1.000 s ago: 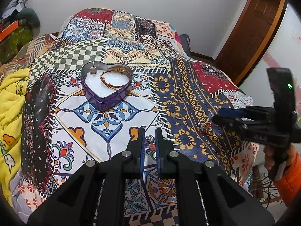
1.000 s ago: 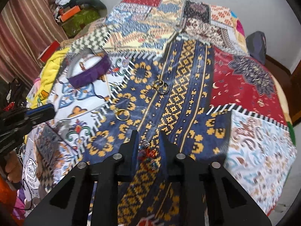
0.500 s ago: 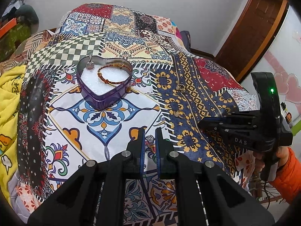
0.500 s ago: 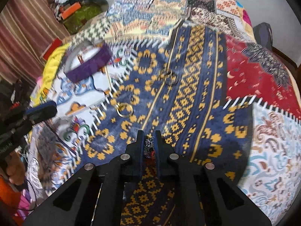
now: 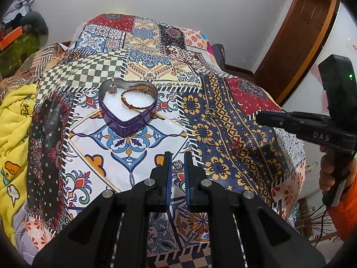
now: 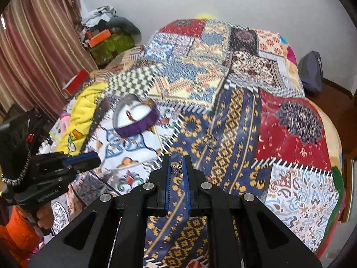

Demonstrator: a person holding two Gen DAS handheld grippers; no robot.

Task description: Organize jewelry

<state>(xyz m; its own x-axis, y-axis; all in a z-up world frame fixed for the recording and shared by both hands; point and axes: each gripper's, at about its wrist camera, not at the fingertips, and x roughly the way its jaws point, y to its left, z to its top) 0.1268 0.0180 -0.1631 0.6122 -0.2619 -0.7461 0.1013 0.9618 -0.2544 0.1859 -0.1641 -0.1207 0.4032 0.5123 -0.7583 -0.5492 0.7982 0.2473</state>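
Heart-shaped tin [image 5: 127, 109] lies on the quilt [image 5: 138, 156], ahead and left of the left claw [image 5: 177, 159]. Bracelet [image 5: 138, 99] and pendant [image 5: 112, 88] lie inside it. Two rings [image 5: 210, 112] lie ahead-right; the right claw [image 6: 177, 163] holds a charm [image 6: 176, 169].
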